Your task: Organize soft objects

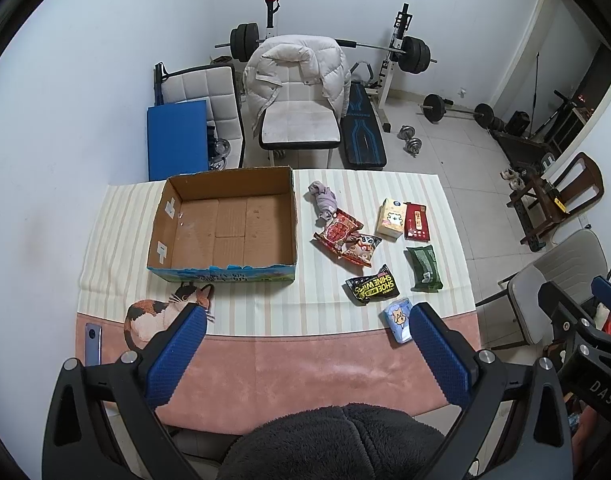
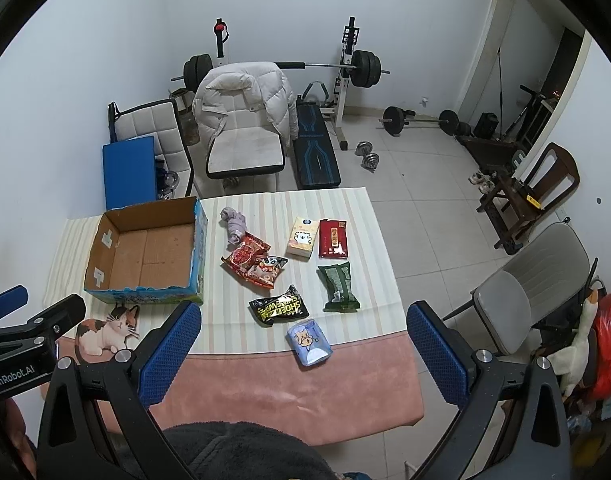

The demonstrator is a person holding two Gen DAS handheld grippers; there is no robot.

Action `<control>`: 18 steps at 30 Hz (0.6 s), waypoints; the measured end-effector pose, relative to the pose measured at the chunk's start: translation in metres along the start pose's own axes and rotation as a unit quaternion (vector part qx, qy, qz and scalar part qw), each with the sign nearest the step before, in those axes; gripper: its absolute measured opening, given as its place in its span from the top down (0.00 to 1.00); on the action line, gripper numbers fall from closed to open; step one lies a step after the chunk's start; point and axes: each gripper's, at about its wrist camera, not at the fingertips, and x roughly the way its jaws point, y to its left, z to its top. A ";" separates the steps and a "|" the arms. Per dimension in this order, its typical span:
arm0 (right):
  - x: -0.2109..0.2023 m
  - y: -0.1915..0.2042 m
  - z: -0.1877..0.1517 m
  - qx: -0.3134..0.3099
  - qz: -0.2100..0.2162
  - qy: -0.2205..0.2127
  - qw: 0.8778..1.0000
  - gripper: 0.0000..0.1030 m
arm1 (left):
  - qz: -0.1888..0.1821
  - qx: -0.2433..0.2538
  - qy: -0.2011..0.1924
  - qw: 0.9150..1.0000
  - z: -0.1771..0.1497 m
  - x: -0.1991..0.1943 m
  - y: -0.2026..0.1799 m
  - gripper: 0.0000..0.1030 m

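L gripper (image 1: 307,316): jaws wide, empty, over mat edge
R gripper (image 2: 303,314): wide, empty, "GenRobot.AI" on body
Room: weight bench (image 2: 315,152), chairs
Mat (image 1: 265,308): striped, cat print
Box (image 1: 225,224): cardboard, empty, left
Soft pkgs: right of box; black pouch (image 1: 372,285) "SHOE SHINE WIPES"

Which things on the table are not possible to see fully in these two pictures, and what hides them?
- Light blue tissue pack: left wrist view, right side behind a blue pad of the left tongs.
- Cat picture: left wrist view, partly behind the other pad.
- Phone: only its back shows.
- Red snack bags: print too small in both views.
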 end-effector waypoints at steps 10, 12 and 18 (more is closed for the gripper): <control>-0.003 0.003 0.008 0.002 -0.001 -0.005 1.000 0.00 | 0.000 0.004 -0.004 1.000 0.003 -0.001 -0.005 0.00; -0.003 0.004 0.010 0.003 -0.002 -0.005 1.000 0.00 | -0.001 0.005 -0.004 1.000 0.004 -0.001 -0.005 0.00; -0.006 0.002 0.011 0.003 -0.002 -0.008 1.000 0.00 | -0.001 0.003 -0.006 1.000 0.003 -0.002 -0.006 0.00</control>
